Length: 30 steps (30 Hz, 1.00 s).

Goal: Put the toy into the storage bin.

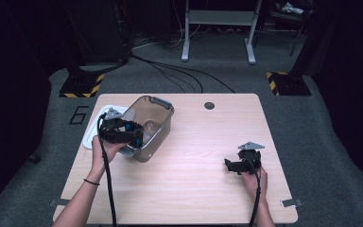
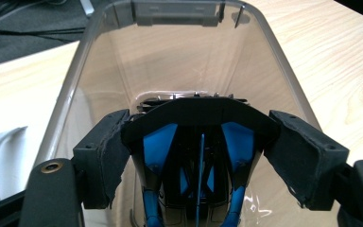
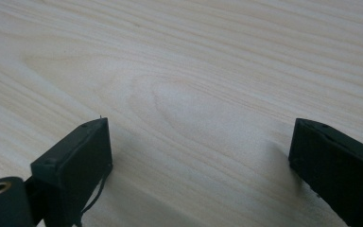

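High view: we log the left gripper (image 1: 131, 134) pinching a black-and-blue object (image 2: 196, 156), perhaps a glasses-type item, at the mouth of a tilted clear plastic bin (image 1: 158, 124) on the table (image 1: 194, 165). Right gripper (image 1: 231, 164): jaws spread, resting on bare wood.

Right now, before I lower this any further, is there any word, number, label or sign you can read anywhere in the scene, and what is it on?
"6": a large dark digit marked on the grey floor left of the table.
The clear bin, the black and blue object in the left tongs, and the white lid show no readable text.
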Tool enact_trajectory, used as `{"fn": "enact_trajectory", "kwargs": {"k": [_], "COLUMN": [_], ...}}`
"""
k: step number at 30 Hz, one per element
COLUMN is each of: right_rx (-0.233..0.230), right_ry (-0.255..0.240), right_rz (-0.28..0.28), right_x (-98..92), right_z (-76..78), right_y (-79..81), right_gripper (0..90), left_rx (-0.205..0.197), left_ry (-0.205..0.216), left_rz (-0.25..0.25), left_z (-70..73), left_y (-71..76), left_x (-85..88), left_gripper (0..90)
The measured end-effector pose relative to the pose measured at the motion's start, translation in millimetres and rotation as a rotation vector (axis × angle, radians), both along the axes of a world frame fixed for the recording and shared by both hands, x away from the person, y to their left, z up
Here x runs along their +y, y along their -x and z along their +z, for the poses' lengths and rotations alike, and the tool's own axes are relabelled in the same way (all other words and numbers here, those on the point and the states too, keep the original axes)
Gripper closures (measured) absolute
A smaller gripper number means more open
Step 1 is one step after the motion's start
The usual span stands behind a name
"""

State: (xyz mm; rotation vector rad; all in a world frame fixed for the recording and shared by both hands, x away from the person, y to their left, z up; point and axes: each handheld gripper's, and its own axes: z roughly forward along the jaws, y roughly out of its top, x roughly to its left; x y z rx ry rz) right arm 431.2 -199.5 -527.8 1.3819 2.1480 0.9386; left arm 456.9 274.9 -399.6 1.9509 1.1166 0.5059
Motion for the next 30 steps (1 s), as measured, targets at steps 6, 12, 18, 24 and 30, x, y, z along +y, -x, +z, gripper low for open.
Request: {"fn": "enact_trajectory", "kwargs": {"k": [6,12,18,24,30], "right_rx": [0.0,0.0,0.0,0.0,0.0], "right_ry": [0.0,0.0,0.0,0.0,0.001], "right_rz": [0.0,0.0,0.0,0.0,0.0], "right_x": [0.0,0.0,0.0,0.0,0.1], "right_z": [0.0,0.0,0.0,0.0,0.0], "right_y": [0.0,0.0,0.0,0.0,0.0], "right_gripper": [5.9,5.9,5.9,5.9,5.9], "left_rx": [0.014,0.025,0.014,0.018,0.024], "left_ry": [0.001,-0.005,-0.002,-0.002,-0.021], "left_rz": [-0.005,-0.012,-0.006,-0.011,-0.019], "left_z": [-7.2,-10.5,-12.0,-13.3,-11.3], "left_y": [-0.6,-0.6,-0.6,-0.6,2.8], "left_x": [-0.3,1.4,4.0,3.8,3.1], "left_gripper": [24.8,24.8,24.8,24.8,24.6]}}
